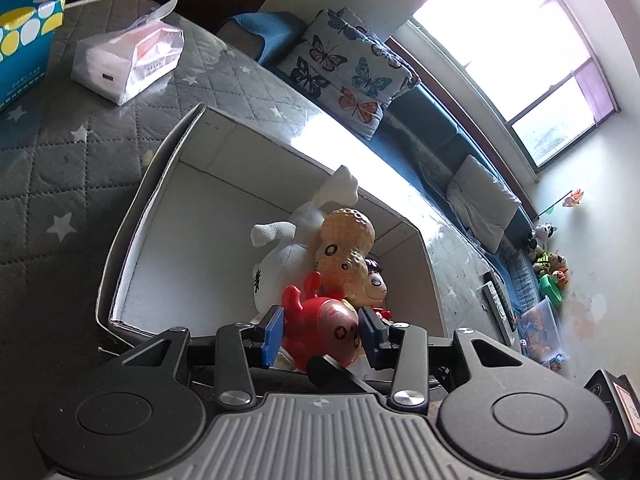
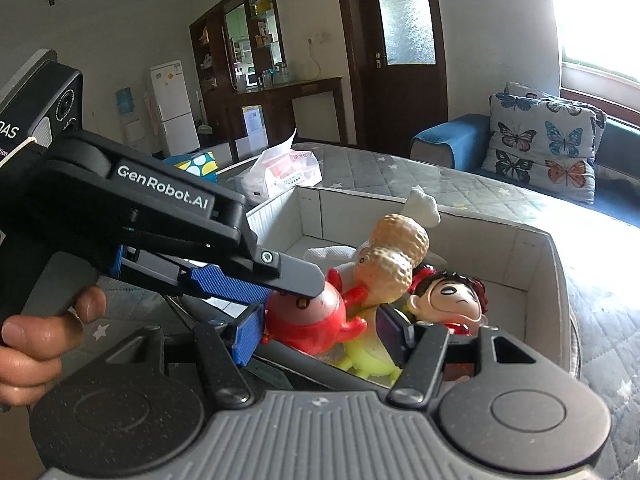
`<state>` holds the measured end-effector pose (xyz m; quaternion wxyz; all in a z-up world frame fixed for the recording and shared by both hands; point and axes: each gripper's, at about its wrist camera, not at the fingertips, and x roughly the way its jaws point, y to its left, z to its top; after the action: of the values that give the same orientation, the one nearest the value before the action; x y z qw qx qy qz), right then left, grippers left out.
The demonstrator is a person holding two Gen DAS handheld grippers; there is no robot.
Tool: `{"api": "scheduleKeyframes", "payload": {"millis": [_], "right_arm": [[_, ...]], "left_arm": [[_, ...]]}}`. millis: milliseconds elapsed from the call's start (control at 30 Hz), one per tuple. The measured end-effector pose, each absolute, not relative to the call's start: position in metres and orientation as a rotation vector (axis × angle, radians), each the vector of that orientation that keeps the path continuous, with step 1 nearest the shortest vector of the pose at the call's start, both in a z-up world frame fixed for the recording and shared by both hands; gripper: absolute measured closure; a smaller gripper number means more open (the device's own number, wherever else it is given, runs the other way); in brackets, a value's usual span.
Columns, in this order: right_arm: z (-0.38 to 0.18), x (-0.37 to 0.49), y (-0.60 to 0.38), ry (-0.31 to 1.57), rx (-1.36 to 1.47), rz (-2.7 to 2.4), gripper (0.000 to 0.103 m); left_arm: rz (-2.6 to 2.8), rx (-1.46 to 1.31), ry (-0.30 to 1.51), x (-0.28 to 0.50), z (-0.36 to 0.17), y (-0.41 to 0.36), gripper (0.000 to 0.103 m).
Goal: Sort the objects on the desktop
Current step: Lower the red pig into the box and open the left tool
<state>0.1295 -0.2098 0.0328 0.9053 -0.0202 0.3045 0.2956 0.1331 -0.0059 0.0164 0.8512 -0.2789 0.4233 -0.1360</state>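
Looking at the tabletop (image 1: 48, 168) first, we've got a quilted grey cover with stars, and the white box (image 1: 160, 184) sits open on it with a pile of toys crowded into one end. Biggest risk there: the box is light card, so if either gripper shoves a wall it'll probably slide or tip, and the whole pile goes with it.

Next down, the pile itself. White plush (image 1: 288, 240) at the back, peanut toy (image 1: 344, 240) leaning on it, a doll (image 2: 448, 300) beside that, and a yellow-green toy (image 2: 368, 356) low down at the near side. They're all touching, so anything pulled or dropped could knock the peanut over.

Left gripper (image 1: 320, 332) has its blue pads closed around the red toy (image 1: 320, 320), right at the near edge of the box. We can't tell if it's going in or coming out. Either way the red toy is round and glossy, so we reckon it could squirt out of the pads, and its little arm could snag the peanut.

Right gripper (image 2: 316, 336) is spread wide with nothing gripped, and the red and yellow-green toys sit between its fingers. It's really close to the left one, so a clash looks like the likeliest mess-up.
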Motion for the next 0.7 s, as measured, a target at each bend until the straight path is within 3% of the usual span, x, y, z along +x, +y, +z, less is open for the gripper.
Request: {"api": "scheduleKeyframes", "payload": {"millis": [167,467,700], "right_arm": [[0.035,0.124,-0.213,0.620,-0.040,0.604,0.032],[0.038,0.115,-0.220,0.605,-0.024,0.588,0.031],[0.043,0.104,-0.227,0.593,-0.016,0.560,0.019]], "left_arm": [[-0.283,-0.558,0.882,0.128,0.022,-0.010,0.060],[-0.279,-0.485,0.827,0.111,0.035,-0.017,0.060],[-0.277,-0.418,0.774,0.096,0.045,-0.022,0.060]]}}
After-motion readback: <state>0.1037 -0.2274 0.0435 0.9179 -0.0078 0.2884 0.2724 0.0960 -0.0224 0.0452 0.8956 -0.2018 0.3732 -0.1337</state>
